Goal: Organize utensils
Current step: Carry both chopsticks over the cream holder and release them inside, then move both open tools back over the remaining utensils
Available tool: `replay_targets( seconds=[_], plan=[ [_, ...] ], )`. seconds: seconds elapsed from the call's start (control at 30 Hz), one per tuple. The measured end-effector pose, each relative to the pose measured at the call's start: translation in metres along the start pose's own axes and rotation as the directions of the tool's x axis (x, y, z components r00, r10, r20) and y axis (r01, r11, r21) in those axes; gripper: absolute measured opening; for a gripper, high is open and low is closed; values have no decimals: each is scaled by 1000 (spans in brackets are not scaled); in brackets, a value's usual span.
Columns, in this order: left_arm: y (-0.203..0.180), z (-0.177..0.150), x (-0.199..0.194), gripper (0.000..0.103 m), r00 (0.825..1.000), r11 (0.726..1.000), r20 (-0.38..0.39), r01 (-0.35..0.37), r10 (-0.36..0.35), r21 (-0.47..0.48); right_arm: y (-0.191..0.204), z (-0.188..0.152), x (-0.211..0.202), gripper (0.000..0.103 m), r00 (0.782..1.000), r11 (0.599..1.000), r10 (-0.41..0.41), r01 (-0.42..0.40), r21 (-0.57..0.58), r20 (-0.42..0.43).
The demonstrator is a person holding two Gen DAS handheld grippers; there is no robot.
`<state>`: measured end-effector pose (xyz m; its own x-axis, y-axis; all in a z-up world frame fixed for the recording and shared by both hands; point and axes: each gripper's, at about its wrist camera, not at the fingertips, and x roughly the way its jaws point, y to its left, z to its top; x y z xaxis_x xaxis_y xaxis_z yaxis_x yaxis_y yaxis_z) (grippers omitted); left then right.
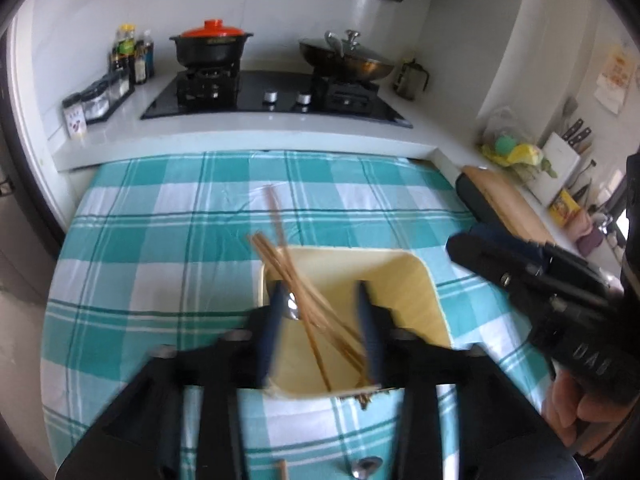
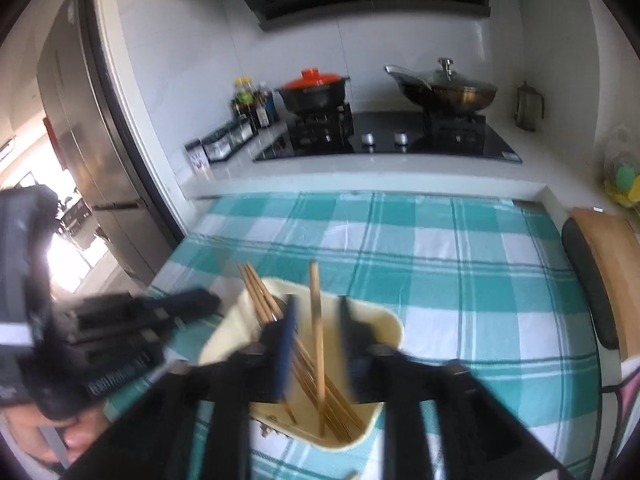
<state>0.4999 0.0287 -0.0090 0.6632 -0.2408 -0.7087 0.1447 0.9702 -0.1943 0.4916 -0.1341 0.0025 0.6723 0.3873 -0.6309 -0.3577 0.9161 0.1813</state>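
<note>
Left wrist: chopsticks [image 1: 296, 284] in blurred tray [image 1: 416, 280]

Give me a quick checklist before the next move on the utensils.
1. Left hand-held gripper empty, fingers apart: ok.
2. Right hand-held gripper empty, fingers apart: ok.
3. Chopsticks all inside the cream tray: not ok, several poke over the rim.
4. Spoon in the tray: ok.
5. Cloth free of stray utensils: not ok, another chopstick and spoon show at the near edge.
6. Picture sharpness: not ok, blurred.
</note>
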Motion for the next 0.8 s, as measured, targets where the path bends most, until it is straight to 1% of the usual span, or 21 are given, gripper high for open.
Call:
replay_targets(
  seconds=[0.07, 0.13, 0.17, 0.2, 0.27, 0.3, 0.37, 0.43, 0.5, 0.57, 0.63, 0.67, 0.7, 0.8],
  plan=[
    [-1, -5, -16, 61, 1000, 999, 17, -20, 20, 31, 6, -1, -18, 38, 999, 1000, 4, -4, -17, 33],
    [1, -18, -36, 68, 999, 997, 12, -32, 31, 65, 11, -3, -35, 38, 998, 999, 3, -1, -34, 56],
    [4, -26, -43, 74, 999, 996, 4, -34, 34, 77, 12, -5, -43, 38, 998, 999, 3, -1, -43, 64],
    [8, -42, -55, 79, 1000, 994, -6, -30, 31, 101, 12, -9, -50, 39, 998, 999, 4, 0, -51, 69],
    [18, -68, -68, 86, 999, 990, -23, -29, 32, 139, 10, -29, -69, 39, 998, 997, 3, 2, -73, 66],
    [29, -93, -75, 88, 998, 987, -37, -43, 49, 157, 9, -38, -75, 40, 998, 997, 3, 2, -82, 59],
    [49, -128, -78, 88, 993, 985, -70, -83, 94, 152, 1, -65, -87, 47, 999, 994, -13, 17, -105, 34],
    [74, -171, -75, 88, 982, 984, -114, -135, 148, 118, -9, -107, -94, 48, 998, 990, -58, 57, -131, -6],
    [94, -207, -69, 88, 973, 983, -144, -174, 182, 65, -21, -146, -94, 48, 993, 985, -108, 100, -141, -54],
    [107, -234, -61, 88, 963, 977, -167, -215, 213, 10, -34, -195, -92, 48, 979, 981, -163, 148, -123, -120],
    [113, -254, -53, 88, 956, 969, -175, -244, 235, -35, -42, -230, -90, 48, 965, 977, -203, 189, -98, -166],
    [113, -260, -49, 88, 954, 965, -173, -258, 247, -47, -46, -249, -89, 48, 957, 975, -221, 210, -79, -186],
    [113, -266, -44, 88, 949, 959, -173, -277, 264, -57, -49, -261, -90, 48, 952, 972, -234, 226, -63, -196],
    [110, -266, -33, 88, 936, 945, -165, -322, 310, -52, -58, -294, -96, 48, 941, 962, -266, 274, 6, -211]
  ],
)
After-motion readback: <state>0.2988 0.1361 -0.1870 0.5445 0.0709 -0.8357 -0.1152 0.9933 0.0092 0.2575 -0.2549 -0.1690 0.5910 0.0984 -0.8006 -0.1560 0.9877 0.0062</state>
